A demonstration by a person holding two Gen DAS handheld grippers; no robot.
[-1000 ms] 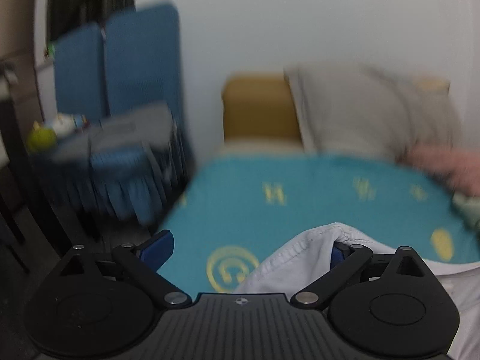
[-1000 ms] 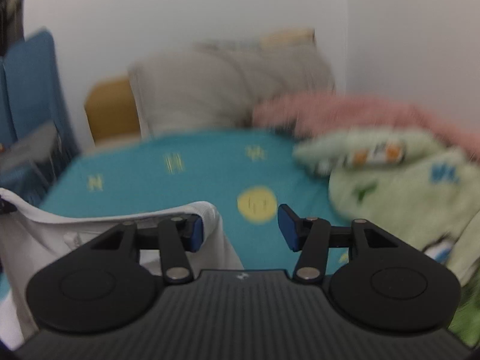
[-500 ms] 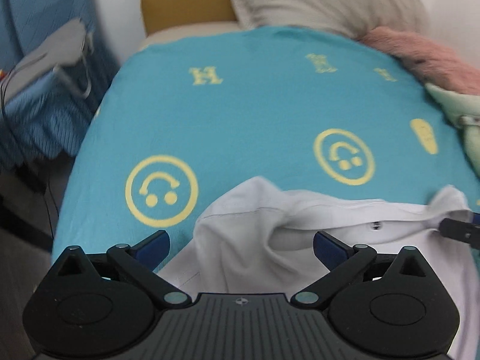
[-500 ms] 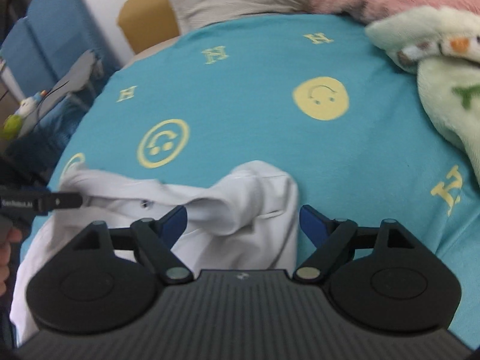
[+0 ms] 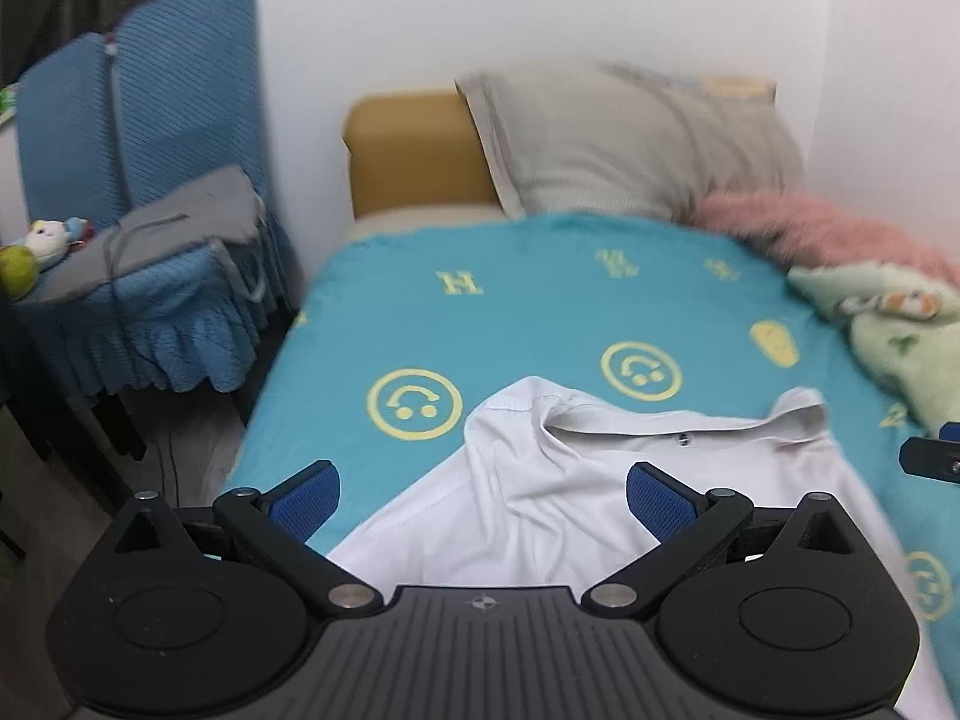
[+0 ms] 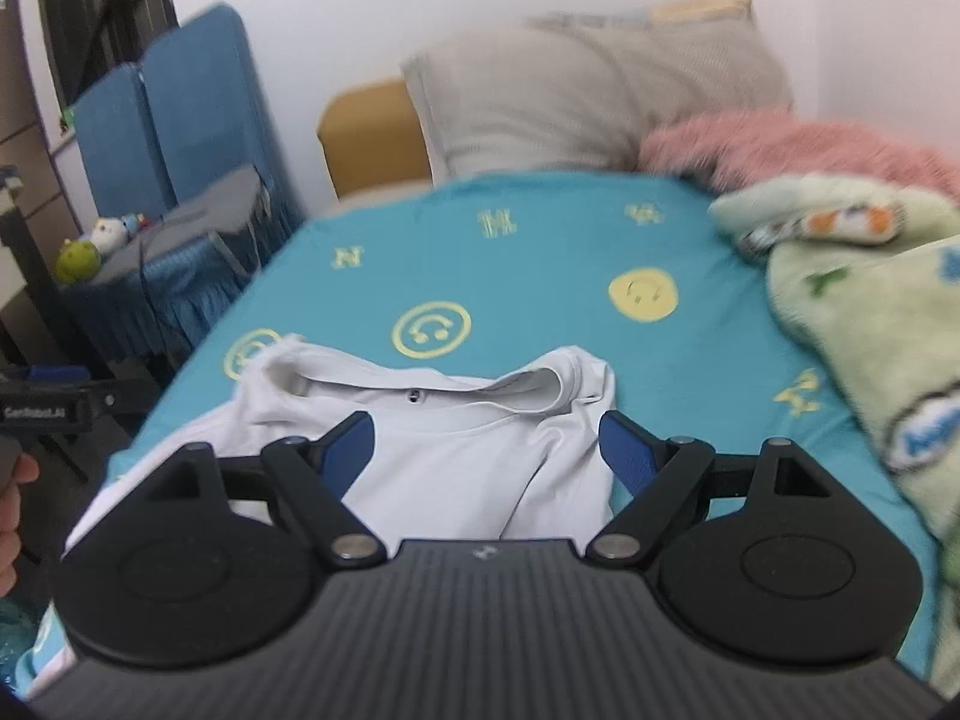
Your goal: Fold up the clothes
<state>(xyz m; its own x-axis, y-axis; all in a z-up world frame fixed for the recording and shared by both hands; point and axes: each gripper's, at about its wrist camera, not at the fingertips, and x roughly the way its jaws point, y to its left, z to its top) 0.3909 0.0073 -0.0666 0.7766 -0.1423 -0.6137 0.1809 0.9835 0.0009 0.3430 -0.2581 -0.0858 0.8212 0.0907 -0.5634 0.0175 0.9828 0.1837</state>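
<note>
A white cotton shirt with a collar and a small dark button (image 5: pixel 576 480) lies spread on the bed, on the turquoise bedsheet printed with yellow smiley faces and letters (image 5: pixel 540 300); its collar end points toward the head of the bed, and its lower part runs under both cameras, out of sight; the cloth is wrinkled, and one collar corner stands up a little on each side. The left gripper (image 5: pixel 477 495) is released, its two blue pads wide apart above the left half of the shirt, with nothing between them; the right gripper (image 6: pixel 487 447) is also released, its blue pads apart over the right half of the shirt, and I cannot tell if the pads touch the cloth. In the right wrist view the left gripper shows at the left edge as a black body with a white label, and part of a hand (image 6: pixel 12 516) is below it; in the left wrist view a black and blue tip of the right gripper shows at the right edge, just beside the shirt collar. At the head of the bed a grey pillow (image 5: pixel 630 144) leans on a mustard-yellow headboard (image 5: pixel 414 150); a pink fluffy blanket (image 5: pixel 828 234) and a pale green fleece blanket with cartoon prints (image 6: pixel 864 324) lie along the right side of the bed; beside the bed on the left stands a blue quilted chair (image 5: pixel 150 180) with a grey folded cloth on its seat.
</note>
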